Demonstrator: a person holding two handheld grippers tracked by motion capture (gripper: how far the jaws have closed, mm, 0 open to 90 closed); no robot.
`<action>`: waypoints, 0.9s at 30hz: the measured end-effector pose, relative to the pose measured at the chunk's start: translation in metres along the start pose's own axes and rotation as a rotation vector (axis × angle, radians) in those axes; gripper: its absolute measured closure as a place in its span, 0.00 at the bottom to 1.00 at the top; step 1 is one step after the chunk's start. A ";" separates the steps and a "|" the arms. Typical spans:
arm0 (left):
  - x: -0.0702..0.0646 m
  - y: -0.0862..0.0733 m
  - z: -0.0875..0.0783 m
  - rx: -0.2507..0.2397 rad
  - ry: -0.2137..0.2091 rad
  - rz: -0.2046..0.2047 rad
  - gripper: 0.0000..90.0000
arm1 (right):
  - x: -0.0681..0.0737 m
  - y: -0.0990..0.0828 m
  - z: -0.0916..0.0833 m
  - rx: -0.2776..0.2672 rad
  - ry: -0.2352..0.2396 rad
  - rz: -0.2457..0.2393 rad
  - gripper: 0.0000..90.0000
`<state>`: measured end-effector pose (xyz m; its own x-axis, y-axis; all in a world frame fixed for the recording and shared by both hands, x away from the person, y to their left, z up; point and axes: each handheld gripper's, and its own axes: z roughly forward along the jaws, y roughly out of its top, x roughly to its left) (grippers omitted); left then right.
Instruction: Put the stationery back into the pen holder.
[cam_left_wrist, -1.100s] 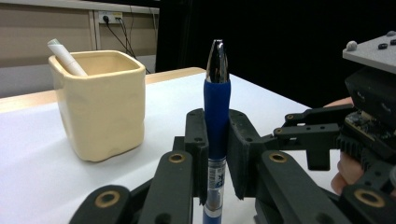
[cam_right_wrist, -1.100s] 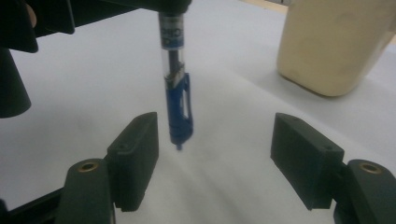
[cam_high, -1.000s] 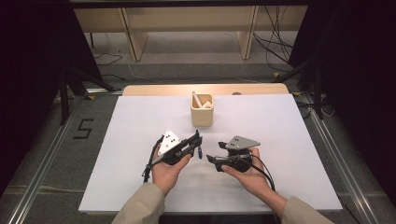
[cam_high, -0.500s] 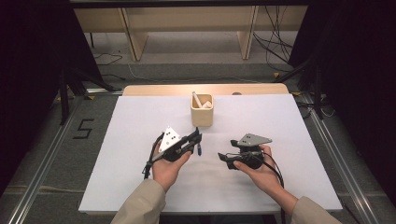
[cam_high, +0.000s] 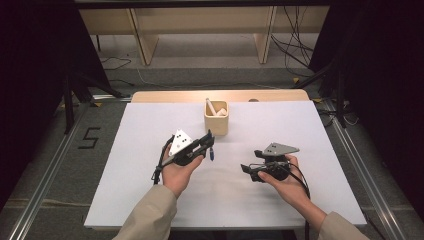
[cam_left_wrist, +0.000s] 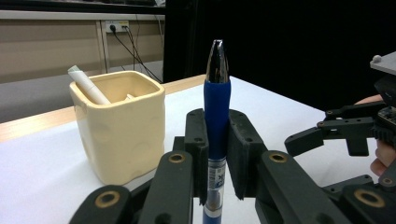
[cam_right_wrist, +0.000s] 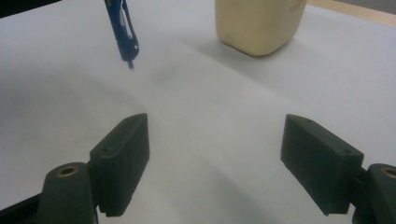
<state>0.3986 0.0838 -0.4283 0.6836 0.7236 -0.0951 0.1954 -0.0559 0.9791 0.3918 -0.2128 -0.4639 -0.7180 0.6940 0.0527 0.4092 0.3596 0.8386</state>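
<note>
Blue pen (cam_left_wrist: 216, 116) sits clamped in the left gripper's (cam_left_wrist: 217, 140) jaws, lower end cut off; right gripper's (cam_right_wrist: 215, 163) jaws have just been opening, empty

High view overhead; gripper views close, cup (cam_left_wrist: 119, 130) shared.

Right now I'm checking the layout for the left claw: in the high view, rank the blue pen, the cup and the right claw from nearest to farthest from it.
1. Blue pen: clamped in the left claw itself, hanging from its tip.
2. Cup: just beyond it, toward the table's far edge.
3. Right claw: farthest, off to the right, nearer the person.
</note>
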 end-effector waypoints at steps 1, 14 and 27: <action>0.001 0.001 0.001 0.002 -0.003 0.003 0.89 | -0.001 -0.001 -0.002 0.003 -0.006 0.004 0.27; 0.009 0.007 0.010 0.009 0.002 0.016 0.89 | -0.010 -0.011 -0.018 -0.012 -0.041 0.029 0.27; 0.018 0.015 0.018 0.011 0.012 0.020 0.89 | -0.015 -0.019 -0.029 -0.012 -0.042 0.034 0.27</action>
<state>0.4263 0.0838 -0.4184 0.6793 0.7302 -0.0735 0.1898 -0.0781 0.9787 0.3782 -0.2477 -0.4652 -0.6796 0.7313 0.0583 0.4258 0.3286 0.8430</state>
